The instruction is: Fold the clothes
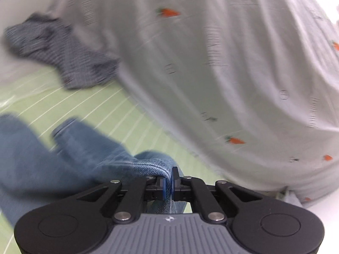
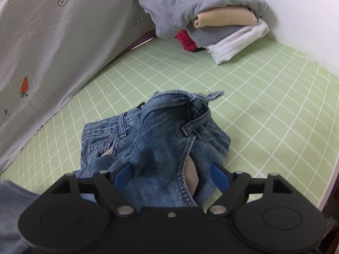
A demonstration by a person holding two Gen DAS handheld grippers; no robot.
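Blue jeans [image 2: 152,144] lie bunched on the green checked sheet [image 2: 264,105], waistband and belt loops facing away. My right gripper [image 2: 172,174] is open, its blue fingers [image 2: 121,174] spread wide on either side of the denim near the pocket lining. In the left wrist view my left gripper [image 1: 168,185] is shut on a hem edge of the jeans [image 1: 89,160], which trail off to the left over the sheet [image 1: 118,114]. The left view is blurred by motion.
A grey quilt with carrot print [image 1: 222,63] fills the back of the left view and the left side of the right view [image 2: 42,48]. A crumpled blue-grey garment [image 1: 61,50] lies far left. A stack of folded clothes [image 2: 211,19] sits by the white wall.
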